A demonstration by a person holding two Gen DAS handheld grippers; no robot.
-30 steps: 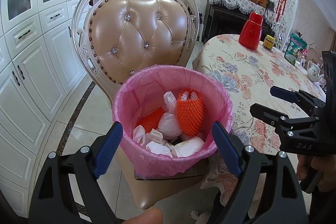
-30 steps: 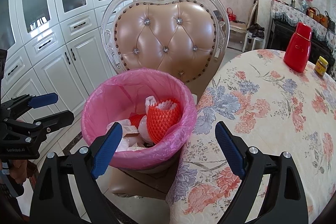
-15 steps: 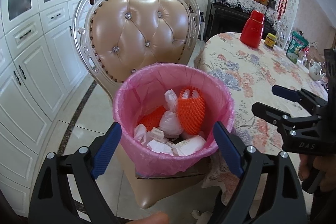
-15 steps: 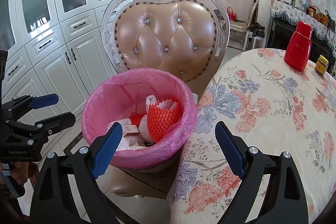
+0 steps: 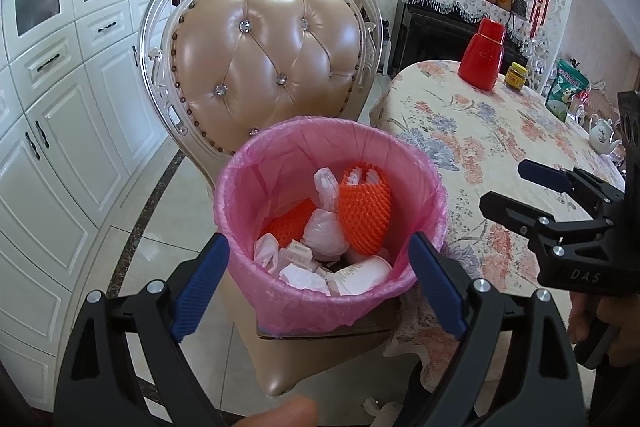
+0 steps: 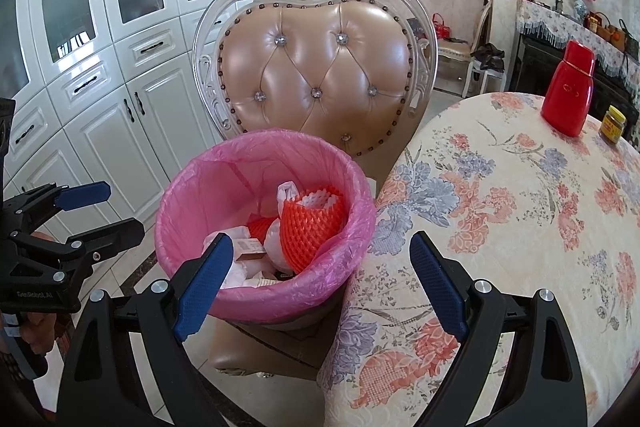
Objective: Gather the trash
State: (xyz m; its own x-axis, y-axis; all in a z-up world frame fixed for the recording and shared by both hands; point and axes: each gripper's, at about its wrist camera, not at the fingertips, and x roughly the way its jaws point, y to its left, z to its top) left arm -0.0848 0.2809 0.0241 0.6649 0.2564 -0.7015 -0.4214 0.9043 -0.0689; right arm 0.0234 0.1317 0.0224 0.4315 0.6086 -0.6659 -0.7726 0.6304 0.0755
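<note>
The fingers of the left gripper (image 5: 318,285) stand wide with nothing pressed between them, and the fingers of the right gripper (image 6: 320,285) are just as wide and empty. The left figure has crept wider, though barely at this instant.

The trash sits in a bin lined with a pink bag (image 5: 280,155), standing on the seat of an ornate padded chair (image 5: 268,67) pulled up beside the surface (image 5: 500,131) with its floral cloth. Inside lie 2 orange foam fruit nets (image 5: 366,211), several knotted white plastic bags (image 5: 326,233) and crumpled paper wrappers (image 5: 362,277).

The relation that matters: the bin lies straight ahead of and below the left gripper, its rim framed almost exactly between the 2 blue pads, so the left hand is the nearer one. From the right gripper the bin lies ahead but off to the left, with the cloth edge directly in front. The bin is round, so no long axis governs the approach (the bag's rolled edge is probably the thing to take hold of).

The left view looks deeper into the bin and shows the paper at the bottom, plus a teapot (image 5: 602,135) and a green packet (image 5: 568,89) far across the surface. The right view alone shows how close the bin rim stands to the cloth, and the red flask (image 6: 570,95) with a small jar (image 6: 613,125) beside it.
</note>
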